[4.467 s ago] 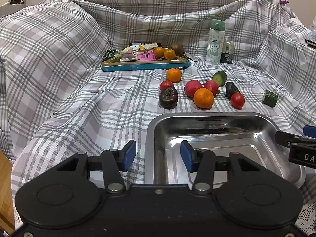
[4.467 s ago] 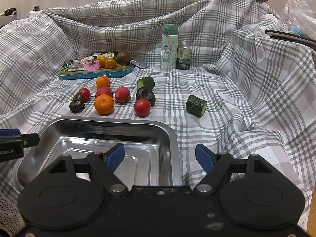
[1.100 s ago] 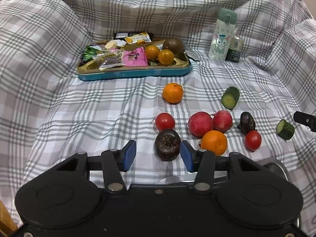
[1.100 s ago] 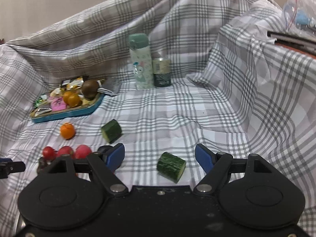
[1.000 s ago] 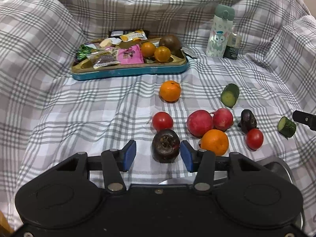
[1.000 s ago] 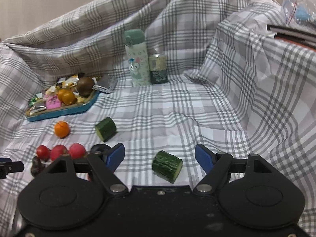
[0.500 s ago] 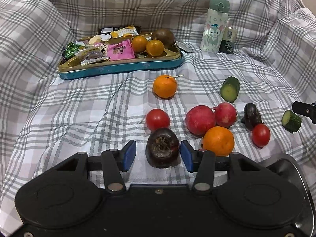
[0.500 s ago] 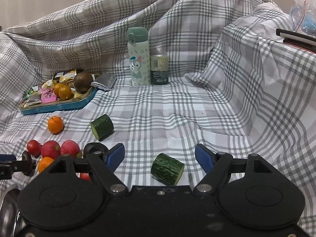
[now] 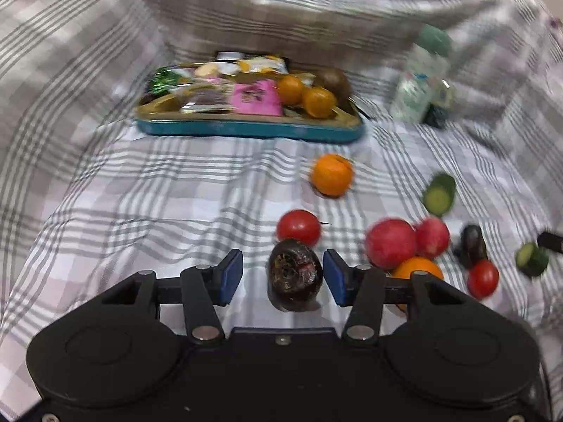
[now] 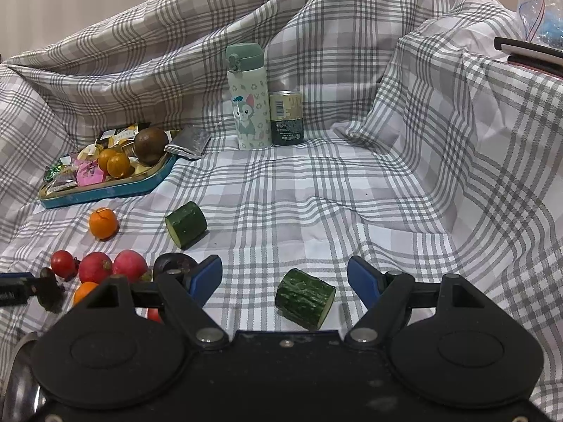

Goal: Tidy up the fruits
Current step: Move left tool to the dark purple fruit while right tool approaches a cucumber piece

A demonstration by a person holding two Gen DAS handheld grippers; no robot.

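Note:
My left gripper (image 9: 283, 277) is open, with a dark wrinkled fruit (image 9: 295, 275) lying between its blue pads, not clamped. Just beyond are a red tomato (image 9: 298, 227), an orange (image 9: 331, 174), two red fruits (image 9: 390, 242), another orange (image 9: 417, 268), a dark fruit (image 9: 473, 246) and a small tomato (image 9: 482, 277). My right gripper (image 10: 285, 277) is open, with a cucumber piece (image 10: 304, 297) between its pads on the cloth. A second cucumber piece (image 10: 185, 224) lies further back. The metal tray's rim (image 10: 21, 355) shows at the lower left.
A teal tin tray (image 10: 105, 184) of snacks and small fruits sits at the back left. A mint bottle (image 10: 248, 96) and a can (image 10: 286, 117) stand at the back. Checked cloth (image 10: 352, 193) covers everything and rises steeply on the right.
Both grippers have moved forward from over the metal tray towards the fruit. The dark fruit now lies between my left pads and the cucumber piece between my right pads.

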